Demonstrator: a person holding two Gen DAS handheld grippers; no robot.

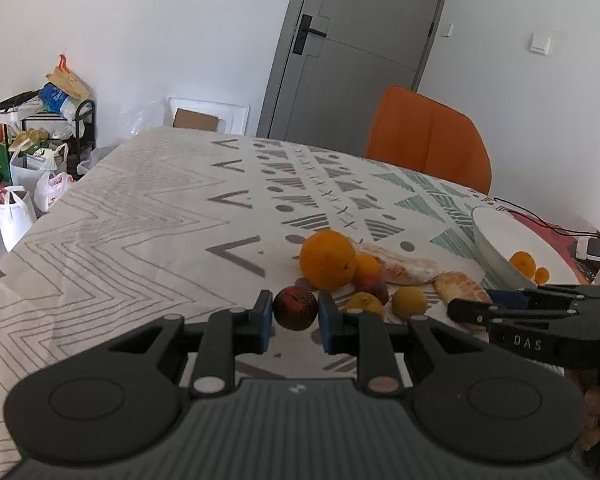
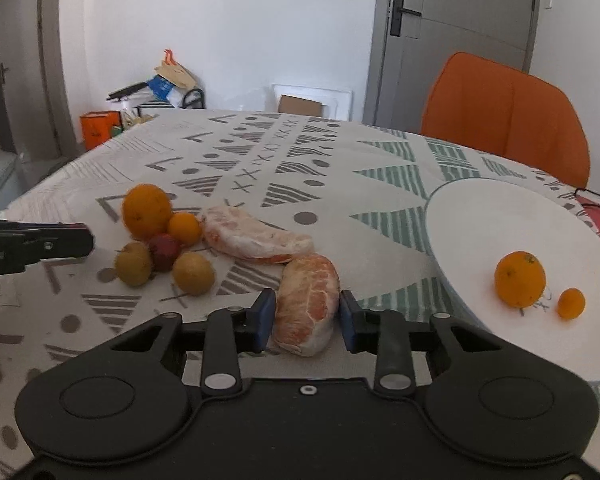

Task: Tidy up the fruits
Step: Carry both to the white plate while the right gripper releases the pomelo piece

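While both claws straddle fruit on the patterned tablecloth (image 2: 340,152), nothing is lifted yet.

Left claw: the left gripper (image 1: 295,312) has its blue pads on either side of a dark red fruit (image 1: 295,307); whether they press it or merely flank it, I cannot tell.

Right claw: the right gripper (image 2: 306,316) is released, with a sliver of gap at each side of a peeled citrus segment (image 2: 307,304).

Fruit pile: a large orange (image 2: 146,211), a small orange (image 2: 185,229), two yellow fruits and a second peeled segment (image 2: 256,238) cluster at 10 o'clock from the right claw.

Plate: a white plate (image 2: 480,216) at 3 o'clock holds two oranges near its front edge.

Risk, segment: likely soft; a hard squeeze could tear or burst it.

Risk, red fruit: round, so an off-centre pinch may squirt it out into the pile.

Risk, plate: a dropped fruit could knock the resting oranges over the rim.
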